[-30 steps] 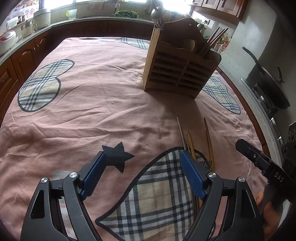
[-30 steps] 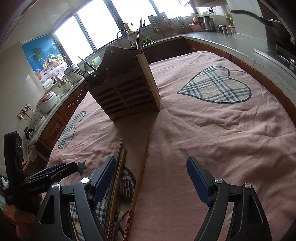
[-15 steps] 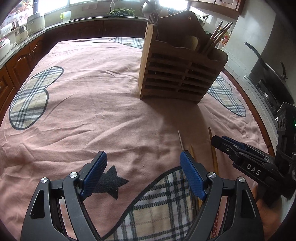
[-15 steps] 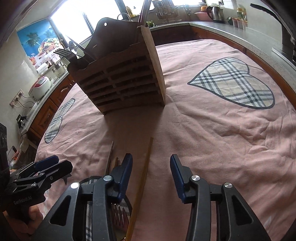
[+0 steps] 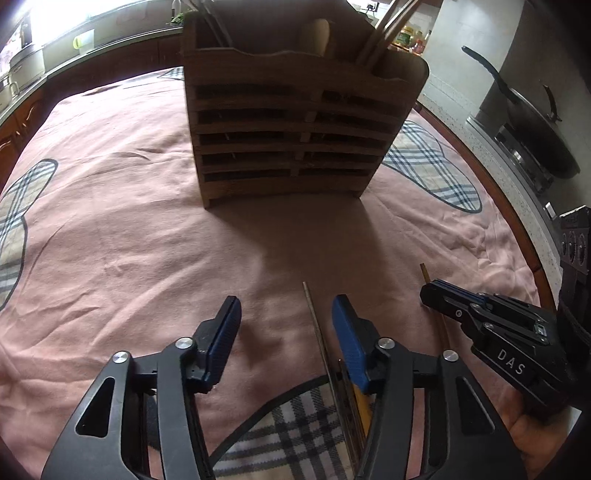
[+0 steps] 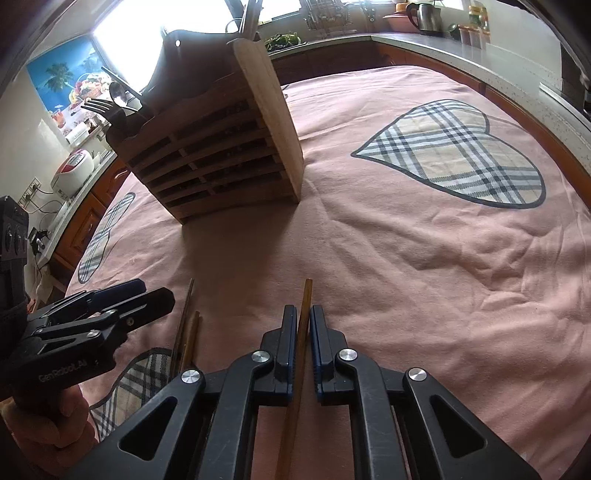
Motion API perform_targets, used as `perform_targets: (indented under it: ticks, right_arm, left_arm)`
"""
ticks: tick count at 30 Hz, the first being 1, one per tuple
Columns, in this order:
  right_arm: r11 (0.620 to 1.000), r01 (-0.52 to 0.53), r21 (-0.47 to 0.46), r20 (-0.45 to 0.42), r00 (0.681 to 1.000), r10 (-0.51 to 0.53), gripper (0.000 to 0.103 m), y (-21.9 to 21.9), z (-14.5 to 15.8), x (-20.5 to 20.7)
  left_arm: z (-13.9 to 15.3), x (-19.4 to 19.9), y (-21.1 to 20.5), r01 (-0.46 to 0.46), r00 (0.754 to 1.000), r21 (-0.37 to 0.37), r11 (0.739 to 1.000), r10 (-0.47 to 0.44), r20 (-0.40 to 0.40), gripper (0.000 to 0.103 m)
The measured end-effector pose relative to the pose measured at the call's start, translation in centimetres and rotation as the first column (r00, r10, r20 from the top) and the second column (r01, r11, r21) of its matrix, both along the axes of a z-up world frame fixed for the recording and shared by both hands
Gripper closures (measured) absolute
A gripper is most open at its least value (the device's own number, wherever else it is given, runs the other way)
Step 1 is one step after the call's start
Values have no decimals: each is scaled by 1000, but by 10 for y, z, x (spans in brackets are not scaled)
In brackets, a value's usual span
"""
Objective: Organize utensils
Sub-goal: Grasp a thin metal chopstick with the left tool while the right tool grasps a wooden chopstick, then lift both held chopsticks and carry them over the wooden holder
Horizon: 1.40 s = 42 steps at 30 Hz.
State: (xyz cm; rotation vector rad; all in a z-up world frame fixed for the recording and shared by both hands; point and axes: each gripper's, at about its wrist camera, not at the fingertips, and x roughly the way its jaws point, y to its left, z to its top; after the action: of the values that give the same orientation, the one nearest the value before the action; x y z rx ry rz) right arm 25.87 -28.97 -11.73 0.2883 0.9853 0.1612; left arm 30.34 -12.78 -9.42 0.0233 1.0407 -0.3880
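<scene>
A slatted wooden utensil holder [image 5: 288,140] [image 6: 221,147] stands upright on the pink cloth, with chopsticks, a fork and a spoon in it. My right gripper [image 6: 303,314] is shut on a brown wooden chopstick [image 6: 306,295] that lies on the cloth; the left wrist view shows that gripper [image 5: 428,291] at the right with the chopstick's tip [image 5: 424,271] poking out. My left gripper [image 5: 286,302] [image 6: 151,293] is half open and its jaws are closing. A thin dark chopstick [image 5: 314,321] lies between them close to the right finger, unpinched. Two more sticks [image 6: 186,332] lie beside it.
The pink tablecloth [image 6: 406,277] carries plaid heart patches [image 6: 454,155]. A black pan [image 5: 535,125] sits on the stove past the table's right edge. A rice cooker [image 6: 74,170] and a kettle [image 6: 424,16] stand on the far counters. A hand [image 6: 48,417] holds the left gripper.
Both grippers came forward and lower toward the holder. The right jaws went from wide apart to shut on the wooden chopstick. The left jaws narrowed around the thin stick.
</scene>
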Motion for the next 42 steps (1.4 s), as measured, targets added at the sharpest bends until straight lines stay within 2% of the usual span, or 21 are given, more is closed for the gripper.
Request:
perform_targets:
  ticks: [1,6,9,15,22,27,34,42]
  right_arm:
    - [1000,5,5,1,1000,-5,96,-2,0,-1]
    - [1000,8,23,-1,1000,-8,96,-7,1,-1]
    - [1000,6,30,-2,1000,-6,96,-4,-1,0]
    - [1000,-5,31,1,1000,5,96,-2,1,-1]
    - [999,-42,-7,-32,999,42,94,5,1,6]
    - [998,-65,-25,-54,996,64,94,7,1,12]
    - [998,-55,-3,-26,998,55,96,5,5,6]
    - [999,-52,16,65,997,51,98,5,33,-15]
  left_arm:
    - [-4,1,-3,6,1000,9,1000,-6,-8,69]
    - [-5,2,-10,21,999,50,999,-23,27,77]
    - [-7,4,-11,39,999,54,998,-41,26,97]
    - [-6,-4,6,63,998,12,998,-63,-18,97]
    - [-5,-6,4,86,995,57,995,-84,-47,95]
    - [-5,-9,-6,117,993,119,986,-116,-16,95]
    - [2,-18,9,94,995,73,993,-95,14,99]
    - [40,-45,36,60,994,-15,998,-58,89,99]
